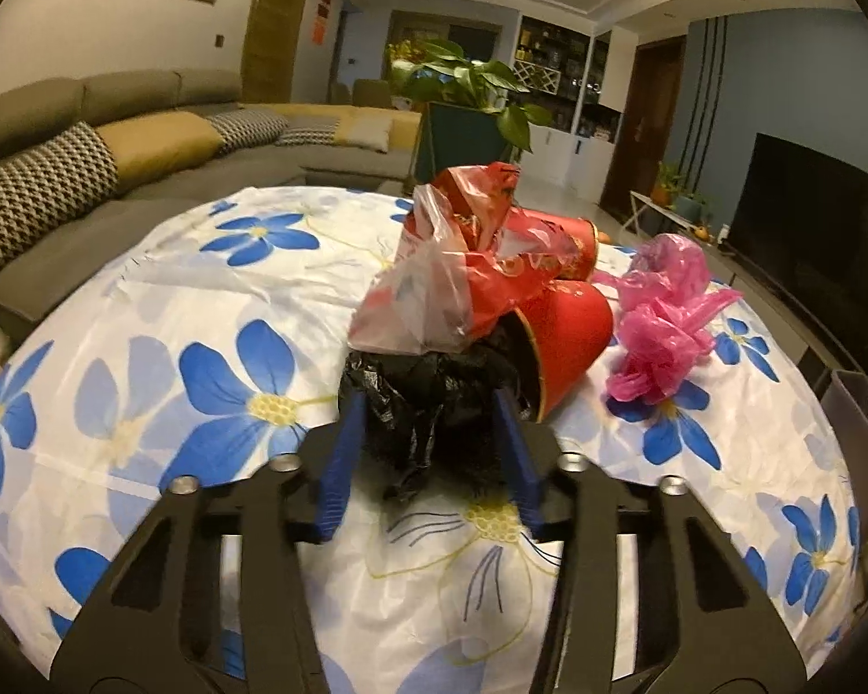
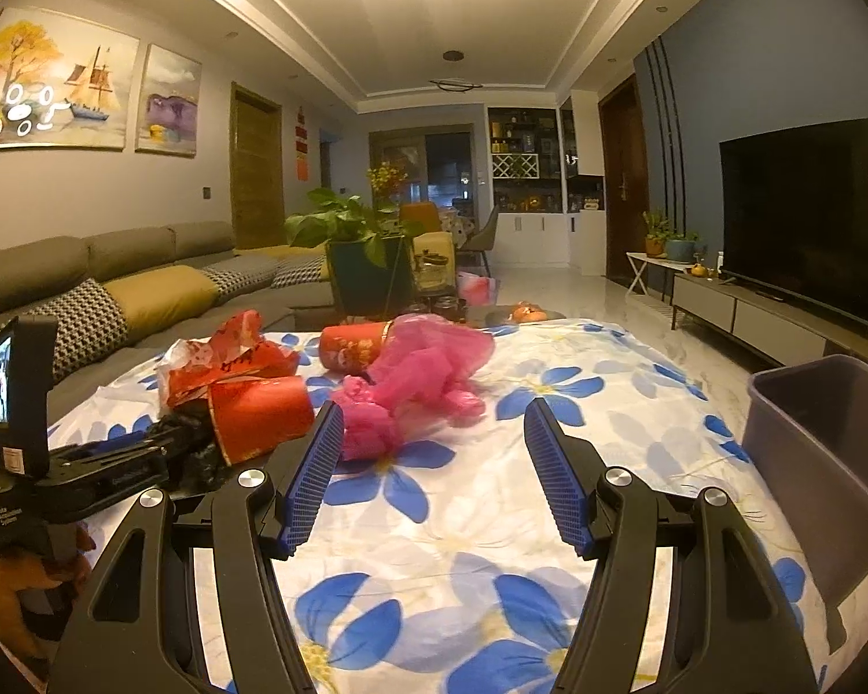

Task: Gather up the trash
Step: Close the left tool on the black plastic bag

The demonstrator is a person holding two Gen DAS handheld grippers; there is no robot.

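Note:
A crumpled black plastic bag (image 1: 428, 381) lies on the flower-print tablecloth (image 1: 202, 301), and my left gripper (image 1: 428, 410) is shut on it, a blue pad pressed against each side. Right behind it sit a clear-and-red plastic bag (image 1: 428, 289) and two tipped red paper cups (image 1: 573, 341). A pink plastic bag (image 1: 665, 324) lies to the right. In the right wrist view my right gripper (image 2: 434, 408) stands open over the cloth with nothing between its fingers. The pink bag (image 2: 422, 381) is just ahead of its left finger, and the left gripper (image 2: 162, 439) is at the far left.
A grey bin (image 2: 827, 462) stands off the table's right edge. A sofa (image 1: 87, 162) runs along the left, a potted plant (image 1: 469, 92) stands behind the table, and a TV (image 2: 810, 220) on a low cabinet is at the right.

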